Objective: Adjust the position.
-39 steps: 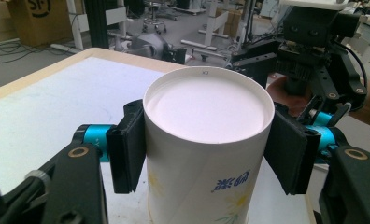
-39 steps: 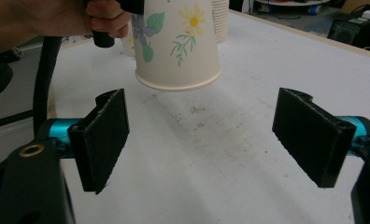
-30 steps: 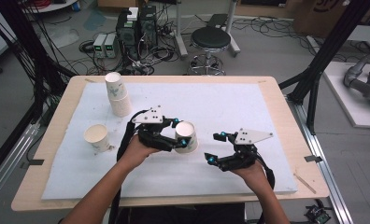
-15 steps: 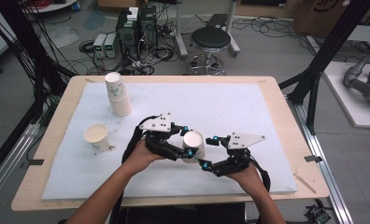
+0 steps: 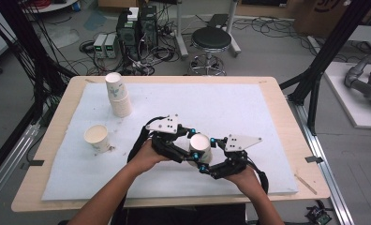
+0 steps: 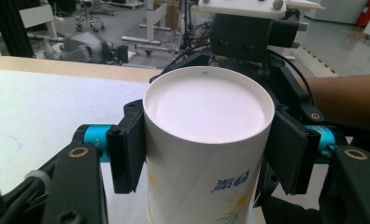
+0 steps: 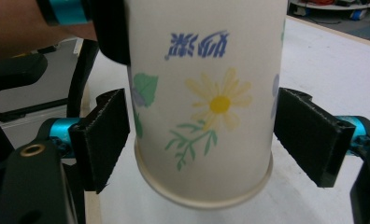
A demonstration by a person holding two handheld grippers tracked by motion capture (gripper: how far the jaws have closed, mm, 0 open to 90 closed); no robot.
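So compared with a second back, the left gripper point(image 5: 191, 149) has carried the paper cup point(image 5: 200, 148) across the white mat point(image 5: 249, 112) toward the right gripper point(image 5: 207, 159), and now the 2 meet just in front of the person, near the table's front edge. The right hand has barely shifted. The cup is held upside down, base up, off the mat. In the left gripper view the cup point(image 6: 206, 154) is clamped tight, both black pads pressed flat against its sides just under the base. In the right gripper view you get the other end: the cup's point(image 7: 206, 107) rim hangs low between the right gripper's point(image 7: 211, 140) jaws, which stand wide with a clear gap on each side, so nothing is being squeezed there. That view also shows the flower print and upside-down blue lettering, which the high view is too small to show. The high view adds a single upright cup point(image 5: 96, 138) at the mat's left and a leaning cup stack point(image 5: 118, 95) farther back.
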